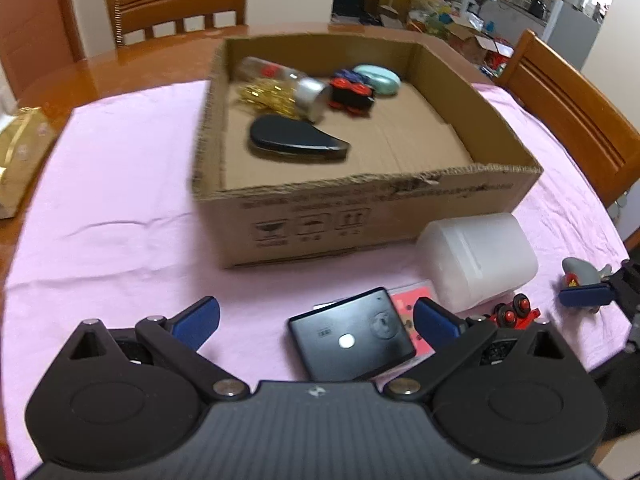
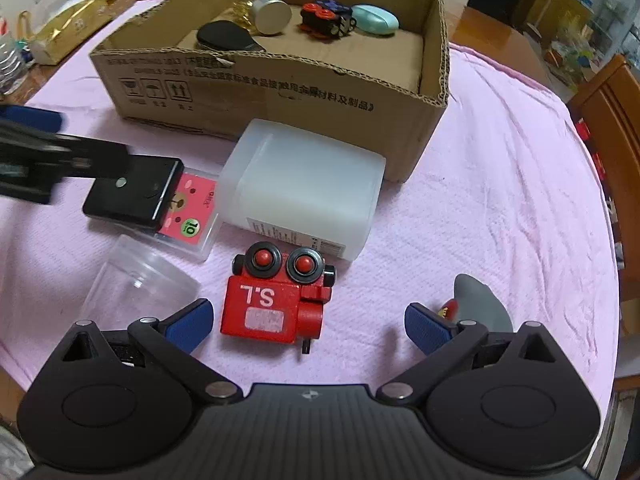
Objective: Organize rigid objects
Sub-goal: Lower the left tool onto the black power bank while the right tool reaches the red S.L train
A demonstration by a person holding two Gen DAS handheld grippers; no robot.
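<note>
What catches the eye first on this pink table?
An open cardboard box sits at the back of the pink cloth, already holding a few small things. In front of it lies a red toy train, between the open fingers of the right gripper, beside a cloudy white plastic container.

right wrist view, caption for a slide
Open right tool poised over red toy train, cardboard box of sorted items behind.

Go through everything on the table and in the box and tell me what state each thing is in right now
Left gripper: open, over the black device.
Right gripper: open, empty.
Cardboard box: open-topped, partly filled.
Black device: flat, on the pink card case.
White container: on its side.
Red toy train: tipped, wheels up.
Clear jar: lying down, no lid.
Glass jar: in box, capped, on its side.
</note>
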